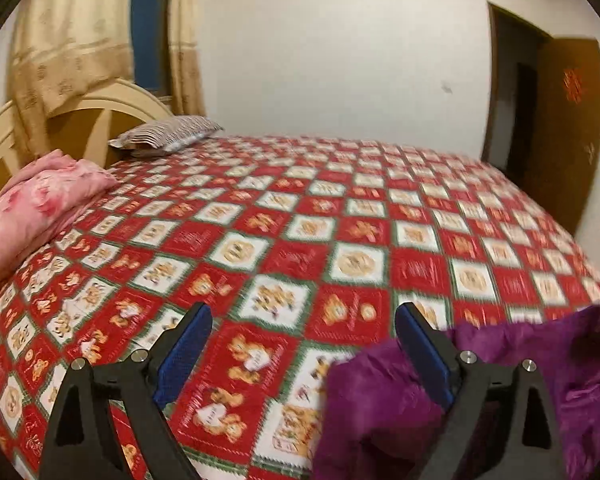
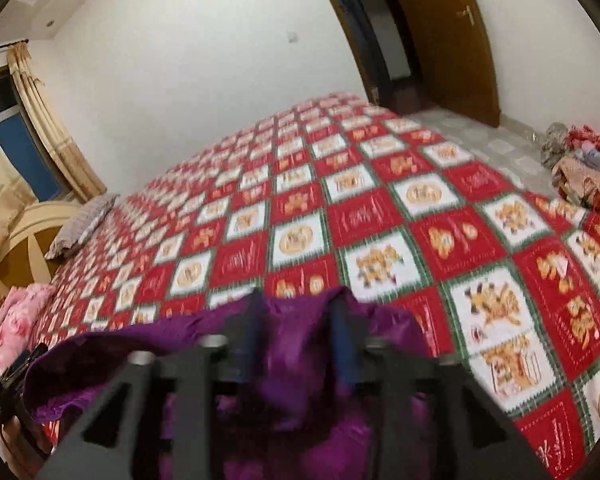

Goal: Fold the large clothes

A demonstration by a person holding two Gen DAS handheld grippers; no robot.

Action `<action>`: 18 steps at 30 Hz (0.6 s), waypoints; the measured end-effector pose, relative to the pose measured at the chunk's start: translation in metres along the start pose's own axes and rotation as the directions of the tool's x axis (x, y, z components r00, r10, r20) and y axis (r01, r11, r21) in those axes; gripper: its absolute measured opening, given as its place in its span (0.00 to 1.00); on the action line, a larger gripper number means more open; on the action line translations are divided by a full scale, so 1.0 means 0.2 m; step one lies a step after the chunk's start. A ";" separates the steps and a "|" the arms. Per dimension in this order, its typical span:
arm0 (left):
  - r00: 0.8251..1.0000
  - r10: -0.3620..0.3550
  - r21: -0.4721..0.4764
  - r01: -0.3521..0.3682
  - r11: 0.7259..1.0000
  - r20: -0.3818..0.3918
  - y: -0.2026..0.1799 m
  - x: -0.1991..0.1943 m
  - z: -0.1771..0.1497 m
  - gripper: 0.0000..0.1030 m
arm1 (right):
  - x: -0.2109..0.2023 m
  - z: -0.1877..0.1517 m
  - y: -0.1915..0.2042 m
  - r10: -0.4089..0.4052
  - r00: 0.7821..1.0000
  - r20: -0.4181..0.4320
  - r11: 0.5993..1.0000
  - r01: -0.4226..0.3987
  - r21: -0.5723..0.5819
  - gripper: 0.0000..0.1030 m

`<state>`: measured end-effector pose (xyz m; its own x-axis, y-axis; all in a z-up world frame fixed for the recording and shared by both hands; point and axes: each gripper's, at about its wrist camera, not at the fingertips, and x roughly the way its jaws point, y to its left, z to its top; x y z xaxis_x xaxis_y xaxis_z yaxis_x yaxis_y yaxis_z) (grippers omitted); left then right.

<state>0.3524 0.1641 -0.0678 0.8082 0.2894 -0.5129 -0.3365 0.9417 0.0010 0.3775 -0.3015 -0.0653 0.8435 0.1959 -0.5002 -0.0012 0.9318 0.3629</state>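
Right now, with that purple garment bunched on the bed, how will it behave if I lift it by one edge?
The purple garment will probably flop and drape: it already lies in soft, crumpled folds. Its sheen hints at slippery fabric, so it may slide between the right gripper's fingers. It looks bulky, likely light for its size.

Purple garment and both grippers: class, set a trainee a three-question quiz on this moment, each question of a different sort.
1. True or false: the left gripper is open with nothing between its fingers.
2. What does the right gripper hold: A the pink pillow, B the purple garment, C the striped pillow?
3. What pattern covers the bedspread?

Key: 1 true. 2 B. 3 red and white squares.
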 end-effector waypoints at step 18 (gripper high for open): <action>1.000 -0.015 0.277 0.022 0.961 -0.027 -0.61 0.13 -0.22 0.90 | 0.35 -0.35 0.53 0.008 0.972 -0.234 0.950 -0.081 -0.302 0.49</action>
<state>0.3938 0.0498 -0.1188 0.8002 0.2701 -0.5355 -0.1718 0.9586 0.2270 0.3998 -0.1674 -0.1162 0.6945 0.2697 -0.6670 -0.2314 0.9616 0.1477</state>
